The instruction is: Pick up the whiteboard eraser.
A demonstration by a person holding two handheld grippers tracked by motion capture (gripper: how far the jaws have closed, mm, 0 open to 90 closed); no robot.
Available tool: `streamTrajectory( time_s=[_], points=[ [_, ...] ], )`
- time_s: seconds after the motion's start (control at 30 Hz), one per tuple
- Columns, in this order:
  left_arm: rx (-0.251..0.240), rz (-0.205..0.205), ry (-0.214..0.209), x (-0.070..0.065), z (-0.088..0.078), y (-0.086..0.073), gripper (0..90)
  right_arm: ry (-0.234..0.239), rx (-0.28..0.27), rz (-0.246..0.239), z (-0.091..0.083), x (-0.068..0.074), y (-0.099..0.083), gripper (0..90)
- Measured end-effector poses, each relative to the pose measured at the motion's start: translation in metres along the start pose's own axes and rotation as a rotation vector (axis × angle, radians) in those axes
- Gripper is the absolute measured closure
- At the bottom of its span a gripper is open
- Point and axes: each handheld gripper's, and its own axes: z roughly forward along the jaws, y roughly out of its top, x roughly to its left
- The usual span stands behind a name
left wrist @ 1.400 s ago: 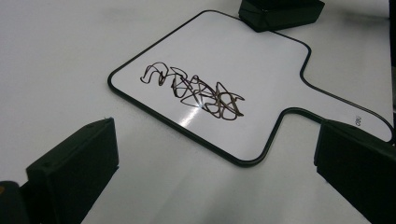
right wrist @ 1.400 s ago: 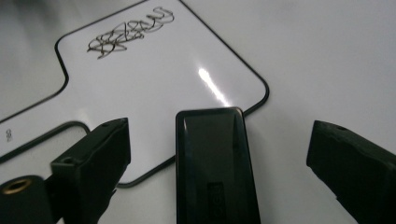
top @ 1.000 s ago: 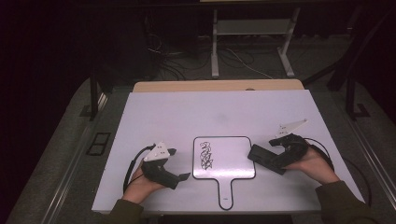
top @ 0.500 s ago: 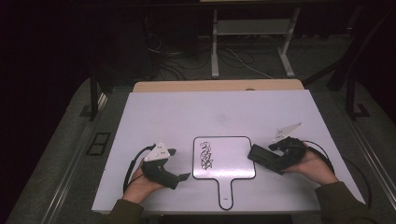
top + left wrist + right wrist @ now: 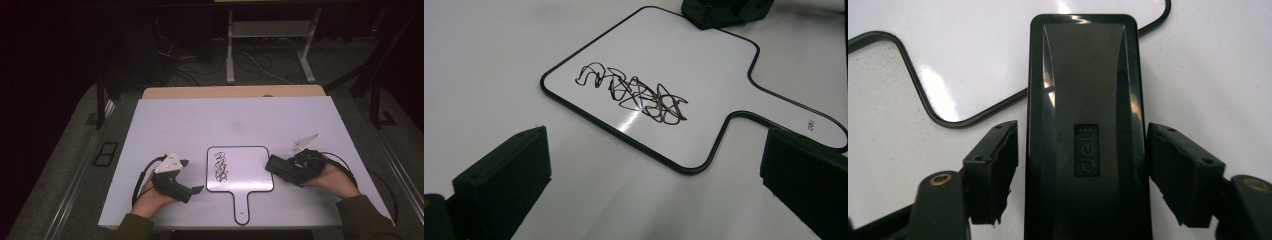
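Observation:
A small handled whiteboard [image 5: 250,172] lies flat at the near middle of the table, with a dark scribble [image 5: 220,167] on its left part. The scribble [image 5: 634,95] also faces my left gripper view. My left gripper [image 5: 192,176] rests left of the board, open and holding nothing, its jaws wide apart [image 5: 649,185]. At the board's right edge, a black eraser [image 5: 1083,125] lies lengthwise between the jaws of my right gripper [image 5: 1083,170]. Those jaws have just been closing and their pads [image 5: 998,165] now sit against the eraser's sides. From above, the eraser [image 5: 274,165] pokes out leftward from my right gripper [image 5: 282,169].
The white tabletop [image 5: 225,120] spreads wide beyond the board. A wooden strip [image 5: 230,92] runs along its far edge. The floor around it is dark, with cables and a metal stand [image 5: 270,45] behind the table.
My right gripper's jaws have narrowed onto the eraser, and that hand has edged slightly toward the board. The left hand and the board have stayed put.

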Motion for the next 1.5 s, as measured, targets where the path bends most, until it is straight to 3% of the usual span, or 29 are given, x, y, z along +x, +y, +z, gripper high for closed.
streamTrajectory(
  time_s=[0.3,0.97,1.5],
  points=[
    [0.002,0.002,-0.004,-0.0001,0.0001,0.0001,0.0,-0.014,0.009,-0.011,0.0004,0.0014,0.0003,37.5],
    [0.008,0.007,-0.008,0.0005,-0.0006,0.0003,0.0,-0.004,0.049,-0.022,0.0001,-0.0029,0.0049,38.4],
    [0.006,0.004,-0.007,0.0004,-0.0004,0.0001,0.0,0.003,0.03,0.019,-0.0087,-0.0039,0.0066,38.7]
  ],
)
